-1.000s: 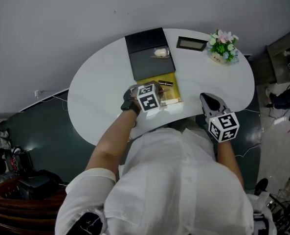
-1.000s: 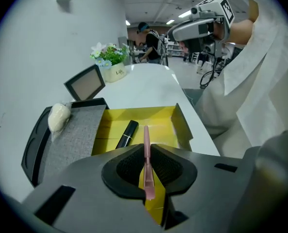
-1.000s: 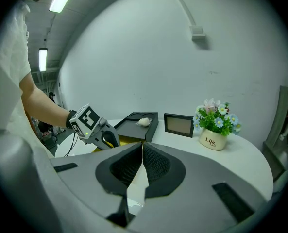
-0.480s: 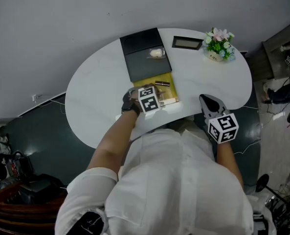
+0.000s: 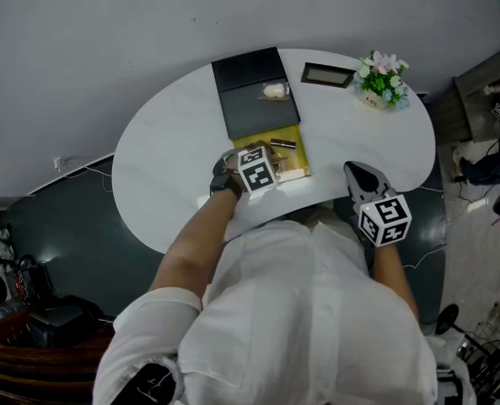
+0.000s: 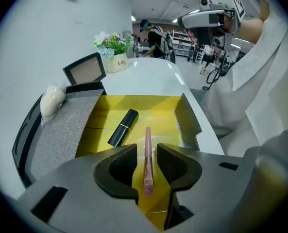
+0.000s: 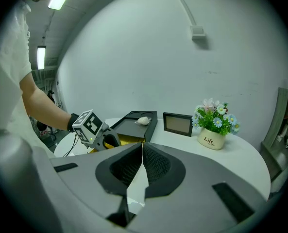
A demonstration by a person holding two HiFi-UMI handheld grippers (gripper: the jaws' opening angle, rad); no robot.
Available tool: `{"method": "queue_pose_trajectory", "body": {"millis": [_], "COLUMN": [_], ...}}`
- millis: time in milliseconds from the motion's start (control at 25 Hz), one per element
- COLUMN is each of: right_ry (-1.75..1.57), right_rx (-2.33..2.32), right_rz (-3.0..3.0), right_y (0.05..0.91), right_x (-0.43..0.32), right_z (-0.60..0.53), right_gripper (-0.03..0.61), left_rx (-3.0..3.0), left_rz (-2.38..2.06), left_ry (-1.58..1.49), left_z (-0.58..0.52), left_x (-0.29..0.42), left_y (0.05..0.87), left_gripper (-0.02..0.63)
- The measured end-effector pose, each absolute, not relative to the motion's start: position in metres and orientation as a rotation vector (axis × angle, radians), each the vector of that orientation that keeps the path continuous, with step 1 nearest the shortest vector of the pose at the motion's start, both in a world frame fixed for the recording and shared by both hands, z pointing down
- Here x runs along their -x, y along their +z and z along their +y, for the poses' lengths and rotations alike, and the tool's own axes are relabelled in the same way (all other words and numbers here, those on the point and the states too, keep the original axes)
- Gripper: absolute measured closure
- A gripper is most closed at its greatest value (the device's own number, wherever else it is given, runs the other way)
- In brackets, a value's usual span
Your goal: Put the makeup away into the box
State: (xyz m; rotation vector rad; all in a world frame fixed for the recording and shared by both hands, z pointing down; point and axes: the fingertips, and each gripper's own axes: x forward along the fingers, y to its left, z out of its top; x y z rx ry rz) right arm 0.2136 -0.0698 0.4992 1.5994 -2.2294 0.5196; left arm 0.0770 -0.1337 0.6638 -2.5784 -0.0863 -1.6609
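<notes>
Over the yellow box point(image 6: 156, 109), a pink pencil point(image 6: 147, 147) is flanked by the left claw point(image 6: 145, 154).
Its jaws are opening off it; a lipstick point(image 6: 123, 127) lies inside; the right claw point(image 7: 142, 153) is pressed together.

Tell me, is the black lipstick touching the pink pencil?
Apart. The left gripper view shows a strip of bare yellow box between the black lipstick and the pink pencil.

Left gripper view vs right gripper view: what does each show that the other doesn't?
Left only: pink pencil between the left gripper's opening jaws, not pinched, and black lipstick in the yellow box. Right only: right gripper's shut, empty jaws up close, and the left gripper's marker cube. Both: flower pot, framed mirror, sponge on the dark lid.
</notes>
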Motion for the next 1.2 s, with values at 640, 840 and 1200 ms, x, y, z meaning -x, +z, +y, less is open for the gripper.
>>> {"method": "queue_pose_trajectory", "body": {"millis": [640, 840, 1200], "right_ry": [0.490, 0.481, 0.465], "right_rx": [-1.518, -1.484, -1.402], "right_rz": [-2.289, -2.316, -2.368], "right_y": [0.499, 0.498, 0.499], "right_x": [-0.193, -0.184, -0.166], "right_z": [-0.086, -0.093, -0.107], "right_gripper": [0.565, 0.565, 0.565], "left_rx": [2.821, 2.953, 3.045], "left_rz": [0.174, 0.353, 0.705], "left_ry": [-1.431, -1.313, -1.138], "left_z": [-0.144, -0.147, -0.157], "left_x": [-0.073, -0.056, -0.007], "left_y": [0.607, 0.582, 0.546], "left_gripper": [0.474, 0.478, 0.583]}}
